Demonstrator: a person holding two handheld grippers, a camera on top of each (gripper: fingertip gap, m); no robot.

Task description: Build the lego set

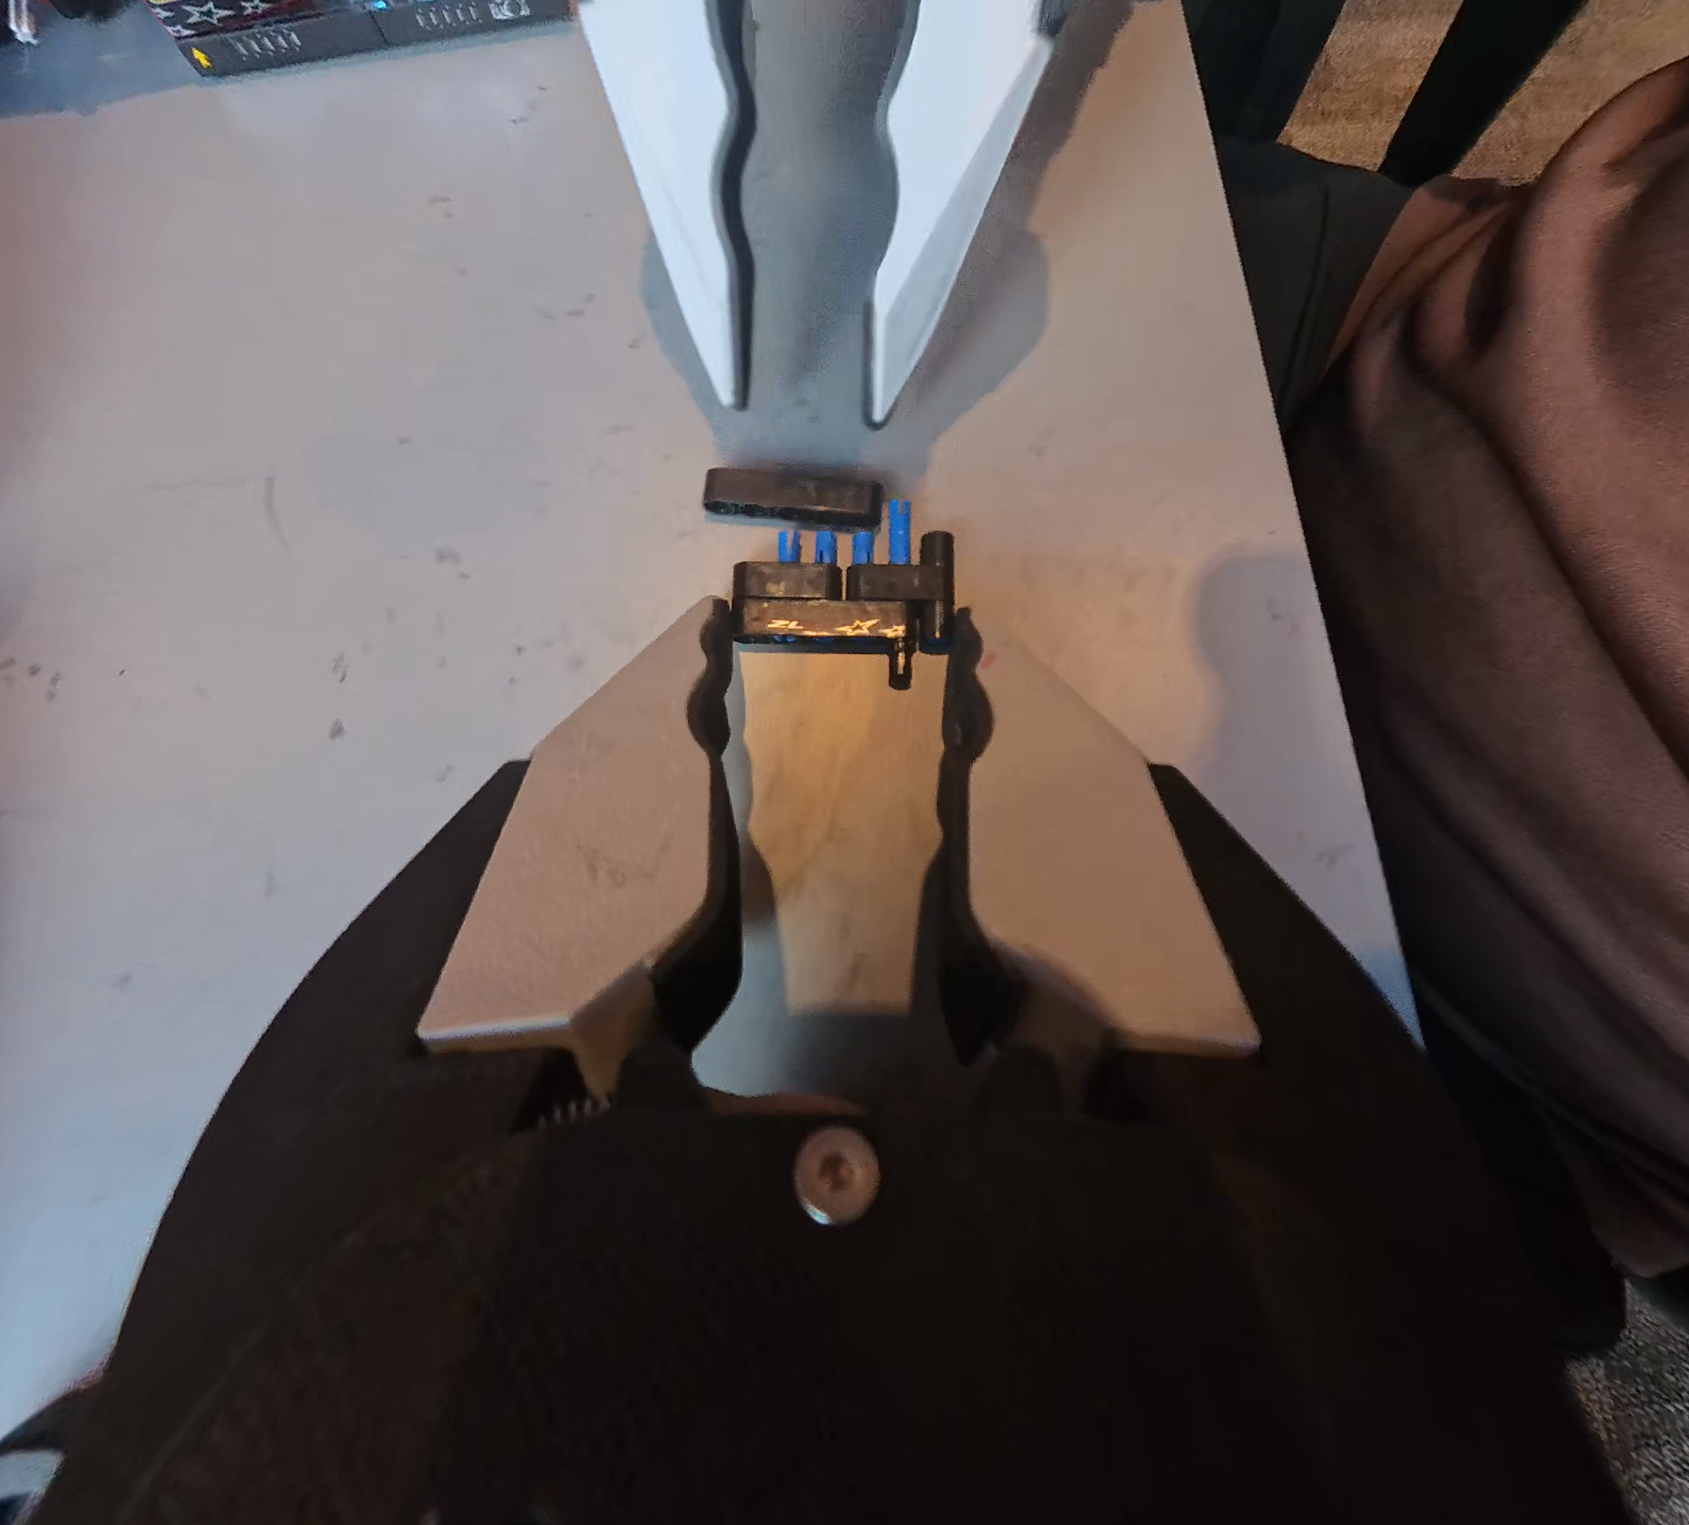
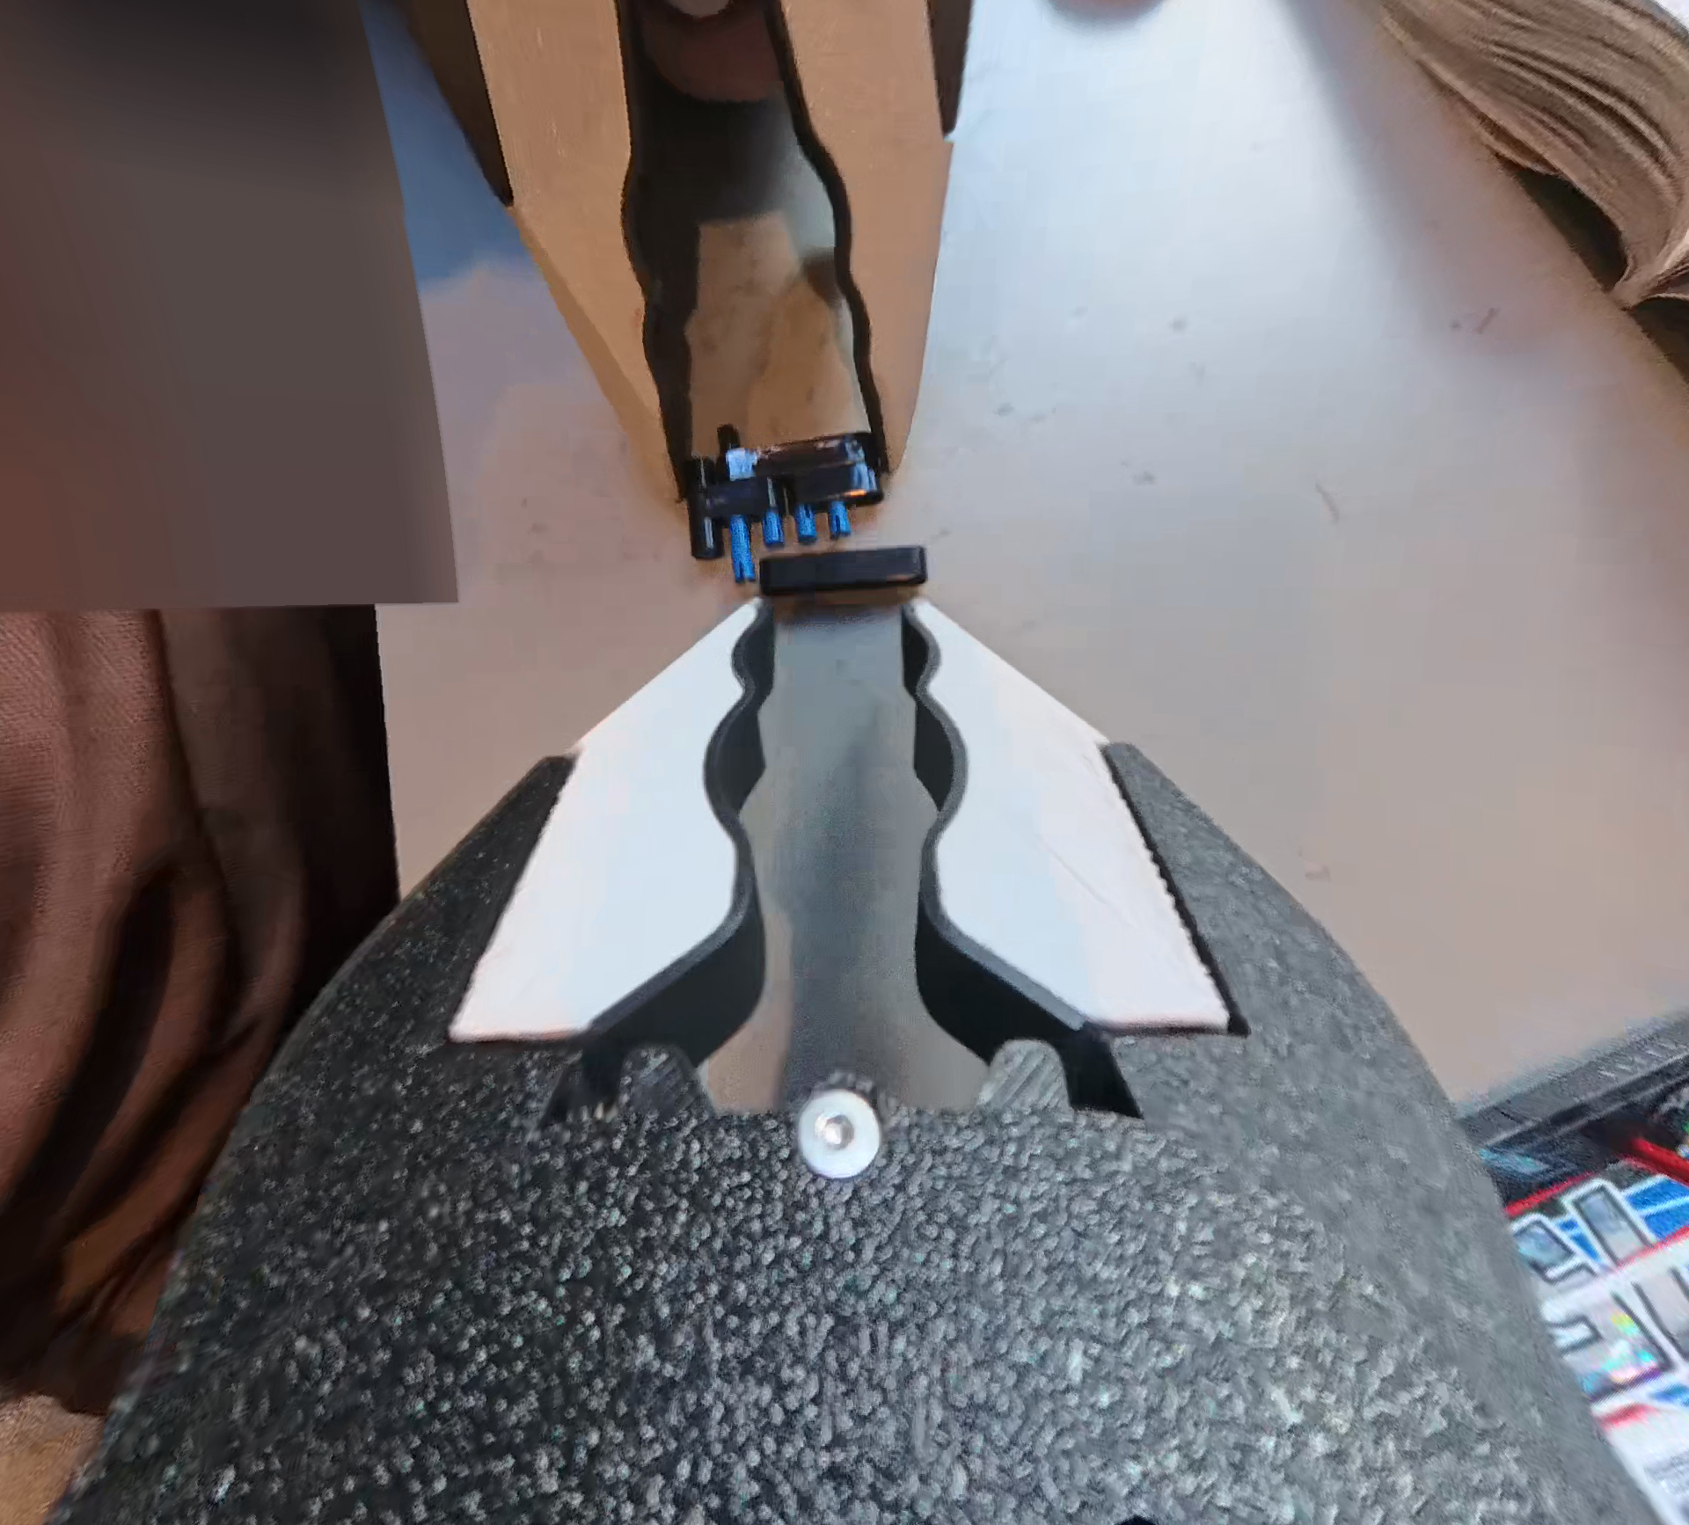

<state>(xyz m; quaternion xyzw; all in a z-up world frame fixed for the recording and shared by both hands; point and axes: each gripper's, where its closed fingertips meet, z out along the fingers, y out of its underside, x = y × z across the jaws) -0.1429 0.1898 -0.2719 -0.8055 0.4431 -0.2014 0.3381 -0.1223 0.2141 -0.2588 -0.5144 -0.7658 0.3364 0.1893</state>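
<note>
Blue pins (image 1: 825, 546), black beam (image 1: 793, 494)

Left gripper (image 1: 841, 636) clamped; right gripper (image 2: 836, 611) parted, facing

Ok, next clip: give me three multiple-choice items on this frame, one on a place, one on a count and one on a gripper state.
1. Where is the loose black beam?
A) on the floor
B) just ahead of the right gripper tips, facing the blue pins
C) pushed fully onto the pins

2. How many blue pins stick out of the black assembly?
A) two
B) four
C) six

3. The right gripper is:
A) open and empty
B) shut on the beam
C) shut on the assembly

Key: 1 B, as the beam sits between the tips and the pins. 2 B, as both views show four. 3 A, as its fingers stand apart behind the beam, while the left gripper clamps the assembly.
</note>
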